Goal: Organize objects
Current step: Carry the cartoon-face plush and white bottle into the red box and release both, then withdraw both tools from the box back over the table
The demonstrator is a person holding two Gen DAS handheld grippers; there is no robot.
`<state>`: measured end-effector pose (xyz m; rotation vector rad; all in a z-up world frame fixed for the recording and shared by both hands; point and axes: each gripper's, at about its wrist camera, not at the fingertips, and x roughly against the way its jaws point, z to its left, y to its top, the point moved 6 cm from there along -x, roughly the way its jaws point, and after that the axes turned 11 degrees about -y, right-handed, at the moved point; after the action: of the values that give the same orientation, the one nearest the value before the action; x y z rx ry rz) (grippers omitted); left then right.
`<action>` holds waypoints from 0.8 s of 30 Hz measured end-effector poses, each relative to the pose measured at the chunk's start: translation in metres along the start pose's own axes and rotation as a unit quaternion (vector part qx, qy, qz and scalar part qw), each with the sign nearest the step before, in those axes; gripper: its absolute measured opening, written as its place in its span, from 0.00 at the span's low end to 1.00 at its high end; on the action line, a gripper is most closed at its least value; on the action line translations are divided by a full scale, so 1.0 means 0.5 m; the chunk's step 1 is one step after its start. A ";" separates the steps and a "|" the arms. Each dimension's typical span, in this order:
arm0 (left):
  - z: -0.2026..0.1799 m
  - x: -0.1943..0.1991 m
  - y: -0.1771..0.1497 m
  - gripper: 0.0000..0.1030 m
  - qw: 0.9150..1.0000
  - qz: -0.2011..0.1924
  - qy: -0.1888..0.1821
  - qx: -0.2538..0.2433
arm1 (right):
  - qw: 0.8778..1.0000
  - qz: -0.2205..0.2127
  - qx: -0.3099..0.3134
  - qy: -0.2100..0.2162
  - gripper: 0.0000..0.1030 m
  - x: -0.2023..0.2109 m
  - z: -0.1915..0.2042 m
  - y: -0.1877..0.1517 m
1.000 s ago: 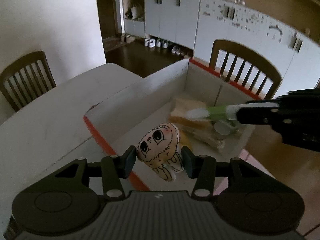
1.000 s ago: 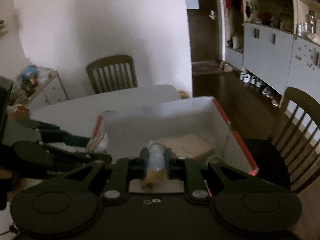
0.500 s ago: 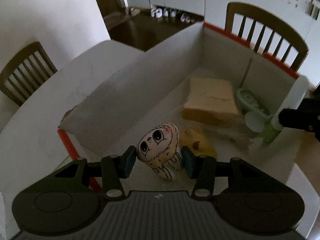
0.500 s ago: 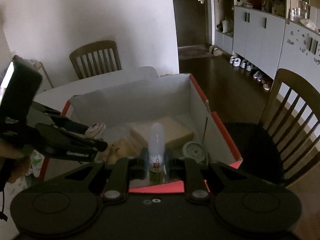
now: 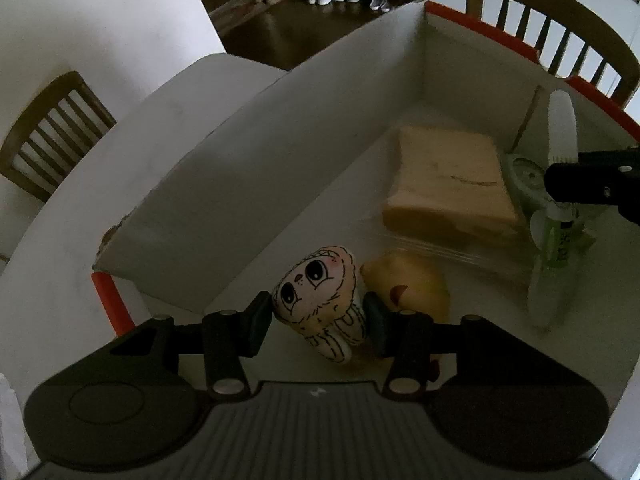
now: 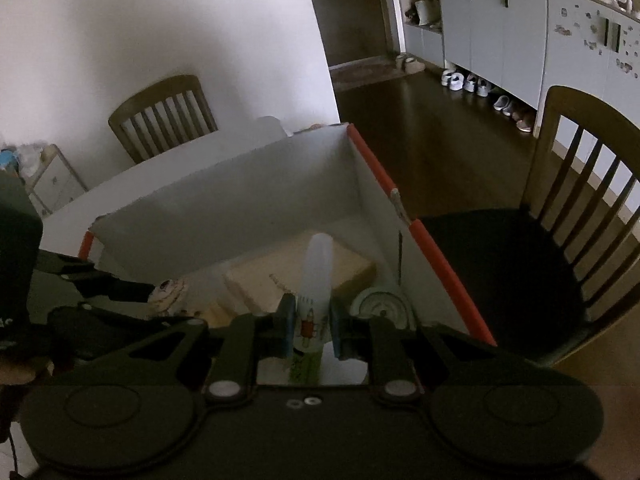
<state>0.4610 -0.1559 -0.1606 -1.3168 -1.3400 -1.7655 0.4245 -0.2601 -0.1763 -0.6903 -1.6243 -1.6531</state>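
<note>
Fingers (image 5: 316, 316) of our left gripper clamp the soft, light plush toy (image 5: 320, 300) at mid-body; our right gripper (image 6: 310, 326) pinches the slippery bottle (image 6: 314, 300).

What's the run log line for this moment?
left claw: shut on plush toy | right claw: shut on green tube | both over cardboard box
</note>
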 end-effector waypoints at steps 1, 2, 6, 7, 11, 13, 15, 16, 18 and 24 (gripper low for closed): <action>0.002 -0.002 -0.001 0.48 1.000 0.002 0.001 0.002 | 1.000 0.002 0.006 -0.004 0.17 -0.003 0.003 0.000; 0.005 -0.003 -0.002 0.48 1.000 0.004 0.002 0.004 | 1.000 0.004 0.011 -0.009 0.17 -0.005 0.004 0.000; 0.000 0.002 -0.002 0.52 1.000 -0.001 0.010 -0.008 | 1.000 0.016 0.019 -0.012 0.19 -0.017 0.002 -0.003; -0.003 0.004 -0.003 0.52 1.000 -0.003 0.015 -0.013 | 0.999 0.019 0.021 -0.015 0.19 -0.019 0.003 -0.002; -0.001 0.009 -0.006 0.54 1.000 -0.010 0.019 -0.017 | 0.999 0.023 0.027 -0.022 0.25 -0.021 -0.001 -0.010; -0.003 0.014 -0.007 0.58 0.999 -0.013 0.021 -0.022 | 0.999 0.020 0.032 -0.029 0.27 -0.018 -0.003 -0.012; -0.004 0.019 -0.008 0.64 0.999 -0.018 0.023 -0.025 | 0.998 0.015 0.041 -0.035 0.30 -0.011 0.000 -0.011; -0.004 0.022 -0.009 0.66 0.999 -0.020 0.022 -0.024 | 0.998 0.011 0.046 -0.038 0.32 -0.008 0.002 -0.010; 0.001 0.025 -0.010 0.70 0.999 -0.022 0.019 -0.015 | 0.998 0.005 0.055 -0.042 0.42 -0.001 0.005 -0.010; 0.008 0.045 -0.017 0.73 0.999 -0.039 -0.001 0.004 | 0.997 -0.003 0.059 -0.043 0.50 0.018 0.002 -0.012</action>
<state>0.4471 -0.1466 -0.1427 -1.2784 -1.4154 -1.8091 0.4144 -0.2605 -0.1727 -0.7048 -1.7713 -1.5360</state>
